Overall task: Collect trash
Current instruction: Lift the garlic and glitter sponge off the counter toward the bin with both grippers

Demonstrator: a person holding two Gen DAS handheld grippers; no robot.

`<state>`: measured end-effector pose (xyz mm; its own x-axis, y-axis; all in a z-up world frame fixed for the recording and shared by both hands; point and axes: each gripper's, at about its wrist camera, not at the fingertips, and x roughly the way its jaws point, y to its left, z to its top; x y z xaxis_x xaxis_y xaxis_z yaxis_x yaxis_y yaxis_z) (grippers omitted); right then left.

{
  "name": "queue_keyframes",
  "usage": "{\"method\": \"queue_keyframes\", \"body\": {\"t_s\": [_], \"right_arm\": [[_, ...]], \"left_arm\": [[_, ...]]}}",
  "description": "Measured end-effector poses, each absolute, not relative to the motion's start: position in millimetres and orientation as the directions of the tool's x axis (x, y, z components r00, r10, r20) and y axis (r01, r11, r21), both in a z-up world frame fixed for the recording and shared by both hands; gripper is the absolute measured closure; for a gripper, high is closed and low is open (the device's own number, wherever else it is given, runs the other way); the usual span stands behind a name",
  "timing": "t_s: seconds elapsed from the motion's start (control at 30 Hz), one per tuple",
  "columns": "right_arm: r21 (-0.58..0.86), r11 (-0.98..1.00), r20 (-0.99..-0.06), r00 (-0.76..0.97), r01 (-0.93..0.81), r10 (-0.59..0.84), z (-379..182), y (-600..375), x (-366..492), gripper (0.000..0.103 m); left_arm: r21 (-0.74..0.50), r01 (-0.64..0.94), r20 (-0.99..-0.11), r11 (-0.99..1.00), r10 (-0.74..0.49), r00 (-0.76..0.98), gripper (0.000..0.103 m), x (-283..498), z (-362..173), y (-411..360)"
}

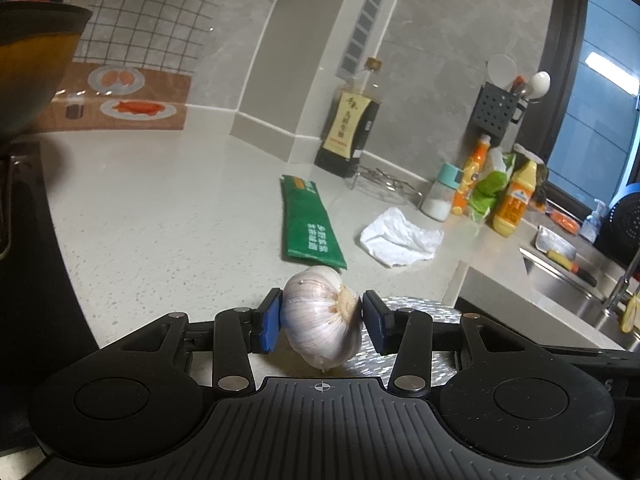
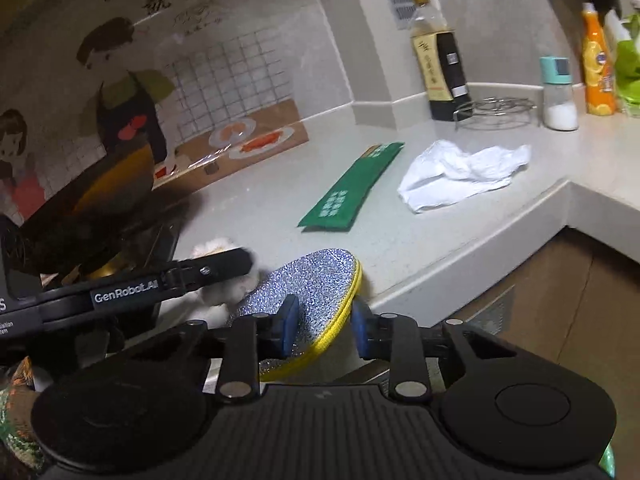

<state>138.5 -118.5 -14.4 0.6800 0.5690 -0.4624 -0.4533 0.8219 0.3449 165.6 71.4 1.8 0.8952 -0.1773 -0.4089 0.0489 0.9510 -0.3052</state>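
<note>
The left tool [image 1: 322,316] grips a garlic bulb [image 1: 324,314] at the table's [image 1: 160,220] near edge. The right tool [image 2: 324,326] straddles a glitter-topped round pad's [image 2: 304,292] yellow rim; pad contact cannot be confirmed. Seat both pads squarely on the rim before lifting. Farther back lie a green packet [image 2: 352,188] and a crumpled white tissue [image 2: 460,176].

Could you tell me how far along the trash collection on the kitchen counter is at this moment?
Nothing visibly finished: no bin shows in either view. In hand: the left gripper clamps a garlic bulb, and the right gripper has a round glittery scouring pad tilted between its jaws. Still lying on the counter: the green wrapper and the crumpled white tissue.
</note>
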Motion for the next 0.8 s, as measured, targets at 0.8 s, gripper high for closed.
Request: {"method": "queue_keyframes", "body": {"t_s": [0.8], "right_arm": [[0.498,0.773,-0.468,0.629,-0.393,0.621,-35,-139,155,0.068]], "left_arm": [[-0.186,0.062,-0.439,0.981,-0.140,0.887,0.055,167,-1,51]]}}
